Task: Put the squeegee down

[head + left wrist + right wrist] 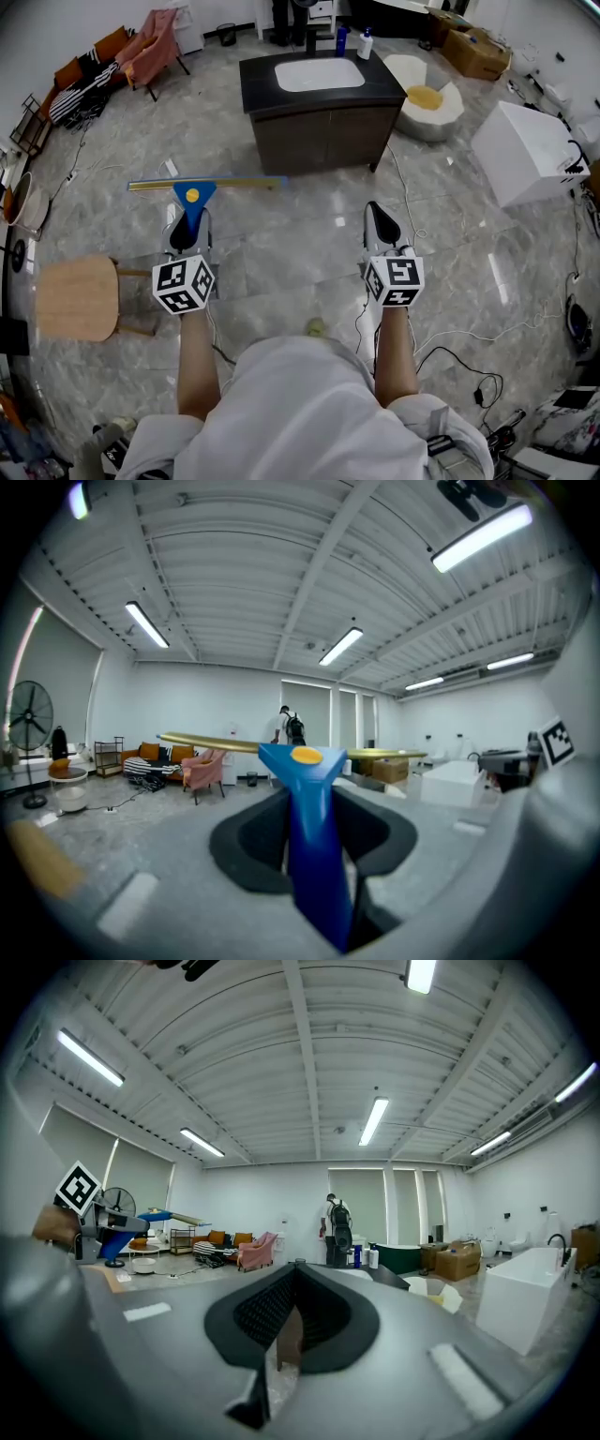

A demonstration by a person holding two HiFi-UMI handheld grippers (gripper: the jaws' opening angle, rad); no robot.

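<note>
Past the person's white top (300, 412), the left gripper (190, 225) clamps the squeegee (194, 192) by its blue handle, gold blade crosswise at the far end; the right gripper (380, 221) has its 2 jaws together, empty.

**Materials and Surface Finish**

Squeegee (194, 202): the handle is smooth, glossy blue plastic with a yellow disc. The blade rail is brass-coloured metal with a satin sheen.

Left gripper (190, 225) and right gripper (379, 219): the shells are matt grey plastic. The jaw linings are matt black, and those of the right gripper look ribbed.

Floor (300, 246): polished grey stone-look tile, reflective.

Cabinet (319, 136): dark wood-grain front with a glossy black top and a smooth white basin (319, 73).

Stool (75, 298): pale, matt wooden seat.

Boxes (478, 52): plain brown cardboard.
</note>
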